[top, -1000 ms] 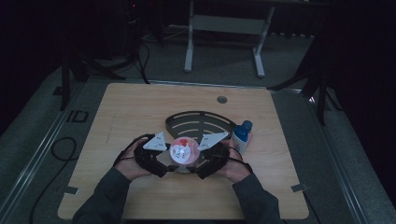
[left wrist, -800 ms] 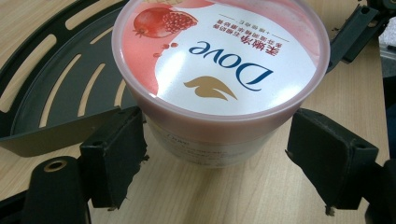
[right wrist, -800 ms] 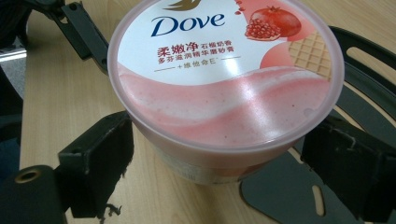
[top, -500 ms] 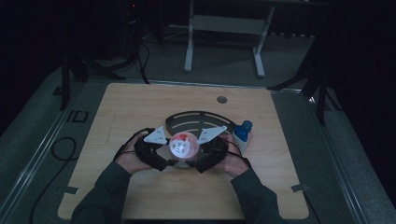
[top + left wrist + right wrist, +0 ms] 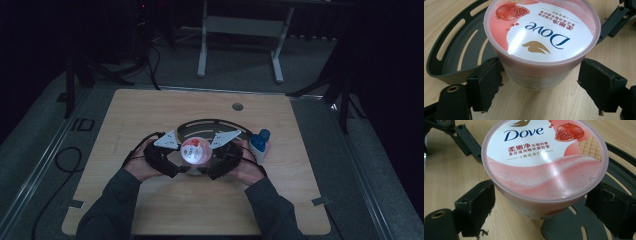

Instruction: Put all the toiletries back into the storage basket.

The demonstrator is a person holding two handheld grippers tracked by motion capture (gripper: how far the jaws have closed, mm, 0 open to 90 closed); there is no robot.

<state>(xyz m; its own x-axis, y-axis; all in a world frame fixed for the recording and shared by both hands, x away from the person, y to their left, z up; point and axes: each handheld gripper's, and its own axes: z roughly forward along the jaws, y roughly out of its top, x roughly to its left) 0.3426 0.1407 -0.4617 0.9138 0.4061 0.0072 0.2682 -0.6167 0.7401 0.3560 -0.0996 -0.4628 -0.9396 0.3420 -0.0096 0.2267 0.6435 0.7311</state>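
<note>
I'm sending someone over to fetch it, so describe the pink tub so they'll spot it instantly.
On the wooden table, find the dark slotted tray. At its near edge sits the round pink tub, with a white Dove lid showing a pomegranate, unlike the small blue-capped bottle to the right.

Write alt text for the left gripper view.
A pink Dove tub with a pomegranate label sits between the left gripper's two black fingers, one at each side of its wall. Behind it on the wooden table lies a dark slotted tray.
</note>
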